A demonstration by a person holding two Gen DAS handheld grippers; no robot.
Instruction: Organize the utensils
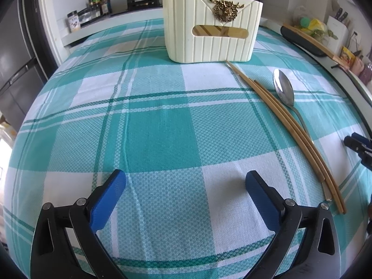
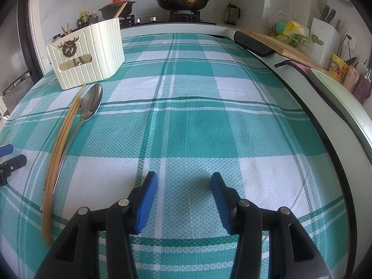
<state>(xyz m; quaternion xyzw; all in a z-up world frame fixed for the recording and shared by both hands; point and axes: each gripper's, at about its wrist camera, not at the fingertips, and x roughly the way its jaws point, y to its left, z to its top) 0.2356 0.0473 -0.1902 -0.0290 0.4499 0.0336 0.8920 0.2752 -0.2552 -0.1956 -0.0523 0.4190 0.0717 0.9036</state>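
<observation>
A cream ribbed utensil holder with a gold deer badge stands at the far side of the teal checked cloth; chopstick ends poke out of its top. A bundle of bamboo chopsticks and a steel spoon lie side by side on the cloth, right of my left gripper. That gripper is wide open over bare cloth with nothing between its blue pads. In the right wrist view the holder, chopsticks and spoon sit to the left. My right gripper is open and holds nothing.
Behind the cloth is a gas stove with a lidded frying pan and a black clay pot. Sauce bottles stand at the back left. A wooden cutting board, a knife block and a basin rim line the right side.
</observation>
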